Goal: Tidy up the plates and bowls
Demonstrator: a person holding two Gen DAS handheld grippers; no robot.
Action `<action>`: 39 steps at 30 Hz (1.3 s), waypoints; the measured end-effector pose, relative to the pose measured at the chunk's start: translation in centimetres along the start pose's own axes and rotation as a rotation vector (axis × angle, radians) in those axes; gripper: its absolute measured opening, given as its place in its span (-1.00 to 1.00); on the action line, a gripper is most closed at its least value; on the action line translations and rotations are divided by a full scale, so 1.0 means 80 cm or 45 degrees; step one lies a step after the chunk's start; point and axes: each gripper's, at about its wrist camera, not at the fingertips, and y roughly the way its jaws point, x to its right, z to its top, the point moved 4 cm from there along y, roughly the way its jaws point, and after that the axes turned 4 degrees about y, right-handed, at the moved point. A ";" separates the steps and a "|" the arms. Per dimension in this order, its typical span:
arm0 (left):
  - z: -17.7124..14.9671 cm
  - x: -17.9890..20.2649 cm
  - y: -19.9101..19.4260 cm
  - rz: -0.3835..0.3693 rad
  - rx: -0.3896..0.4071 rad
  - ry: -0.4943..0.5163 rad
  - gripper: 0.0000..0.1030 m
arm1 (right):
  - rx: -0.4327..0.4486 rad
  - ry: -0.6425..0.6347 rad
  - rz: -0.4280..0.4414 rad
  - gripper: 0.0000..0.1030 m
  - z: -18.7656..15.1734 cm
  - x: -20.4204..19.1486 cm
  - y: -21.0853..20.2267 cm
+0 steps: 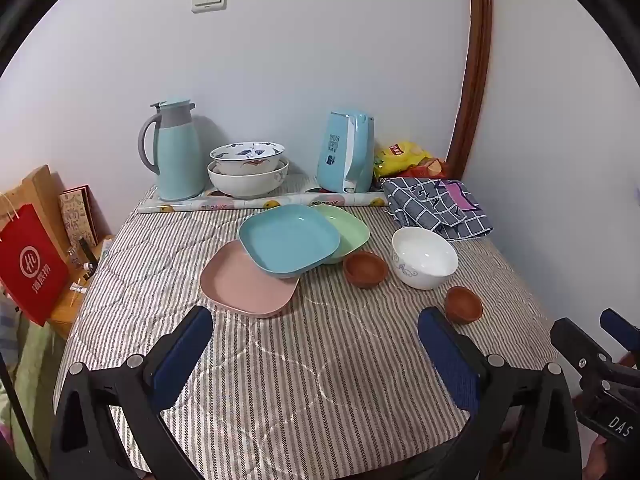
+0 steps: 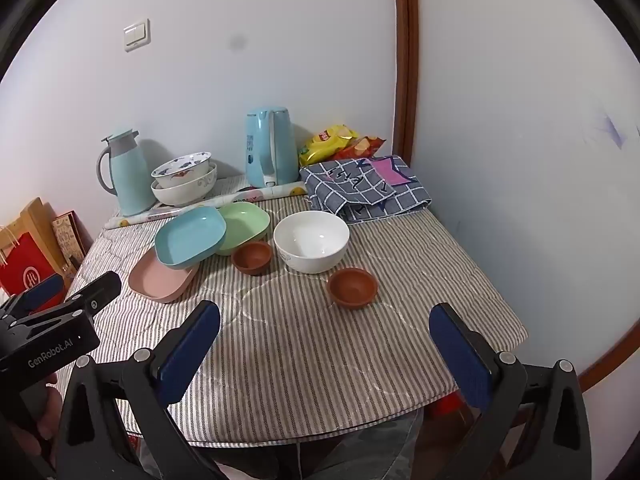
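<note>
I am looking across the counter (image 1: pixel 280 380), which is wearing a quilted grey-striped cloth, and judging that the sorting is barely starting. The three square, smooth plastic-looking plates are lying in a loose overlapping fan at the middle: the blue plate (image 1: pixel 289 237) is sitting on top, tilting over the pink plate (image 1: pixel 244 284) nearer me and the green plate (image 1: pixel 348 230) behind. Just right of them the glossy white bowl (image 1: pixel 424 257) is standing alone, with one small brown bowl (image 1: pixel 365 269) beside it and another brown bowl (image 1: pixel 463 304) apart, nearer the edge; both look matte, like clay. Two patterned china bowls (image 1: pixel 248 168) are already nesting by the wall. I am holding the left gripper (image 1: pixel 316 344) and the right gripper (image 2: pixel 324 344) fully spread above the cloth, both carrying nothing.
</note>
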 end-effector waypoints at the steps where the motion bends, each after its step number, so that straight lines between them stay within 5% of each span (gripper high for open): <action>1: 0.001 0.000 0.000 0.002 -0.001 0.001 1.00 | -0.001 0.001 0.002 1.00 0.001 0.000 0.000; 39: -0.003 0.001 -0.003 -0.001 0.013 -0.002 1.00 | -0.005 -0.029 -0.042 1.00 0.002 0.000 -0.003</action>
